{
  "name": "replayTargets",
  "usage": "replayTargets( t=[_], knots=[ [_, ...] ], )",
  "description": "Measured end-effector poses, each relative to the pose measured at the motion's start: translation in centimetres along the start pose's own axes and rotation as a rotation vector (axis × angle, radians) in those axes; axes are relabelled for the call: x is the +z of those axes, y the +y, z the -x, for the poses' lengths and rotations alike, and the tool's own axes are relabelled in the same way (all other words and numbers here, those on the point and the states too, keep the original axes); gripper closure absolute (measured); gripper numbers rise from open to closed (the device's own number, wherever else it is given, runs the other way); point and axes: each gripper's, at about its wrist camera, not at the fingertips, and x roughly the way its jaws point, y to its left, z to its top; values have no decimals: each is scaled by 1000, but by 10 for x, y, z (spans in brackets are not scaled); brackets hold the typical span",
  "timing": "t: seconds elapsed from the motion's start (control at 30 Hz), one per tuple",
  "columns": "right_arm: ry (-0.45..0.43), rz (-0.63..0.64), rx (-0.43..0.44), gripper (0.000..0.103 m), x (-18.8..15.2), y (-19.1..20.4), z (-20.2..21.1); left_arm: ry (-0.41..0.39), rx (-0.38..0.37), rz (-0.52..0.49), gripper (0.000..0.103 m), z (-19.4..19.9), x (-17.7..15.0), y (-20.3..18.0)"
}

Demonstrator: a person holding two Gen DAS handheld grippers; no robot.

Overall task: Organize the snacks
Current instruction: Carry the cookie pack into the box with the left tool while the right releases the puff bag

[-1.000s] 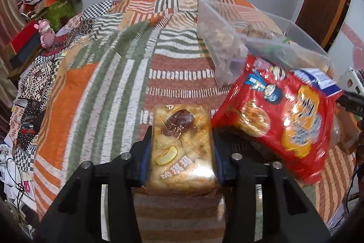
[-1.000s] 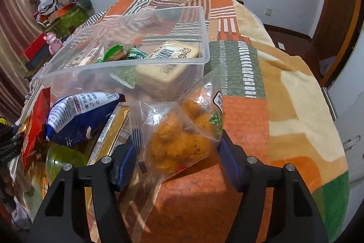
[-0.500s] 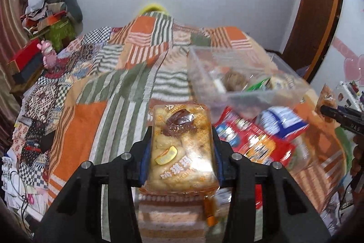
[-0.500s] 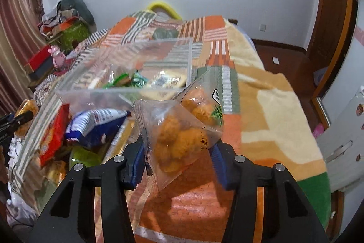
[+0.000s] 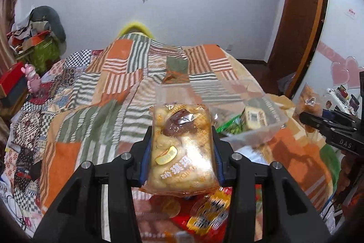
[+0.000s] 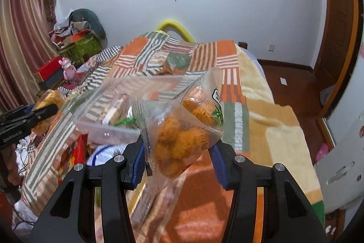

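Observation:
My left gripper is shut on a clear pack of pale biscuits and holds it in the air above the bed. My right gripper is shut on a clear bag of orange snack balls, also lifted. A clear plastic box with several snacks inside sits on the bed ahead; it also shows in the right wrist view. The right gripper shows at the right edge of the left wrist view. The left gripper shows at the left edge of the right wrist view.
Loose snack packs lie on the patchwork blanket under my grippers, among them a blue and white bag. Clutter and a red box stand left of the bed. The wooden floor and a door lie to the right.
Both grippers have risen with their packs. The box and the loose snacks now sit lower and farther off in both views.

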Motion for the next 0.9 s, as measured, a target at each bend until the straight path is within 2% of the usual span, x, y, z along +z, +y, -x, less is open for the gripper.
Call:
replayTargets(
  t=[0.37,0.67,0.9],
  knots=[
    [-28,25,8,56,21,11,-27,7,-35,-29,59,-37,29,-21],
    [8,31,20,56,31,13,-57,59,-44,-26,59,-76,40,-24],
    [68,38,20,56,34,9,-83,120,-54,-17,59,-105,39,-20]
  ],
)
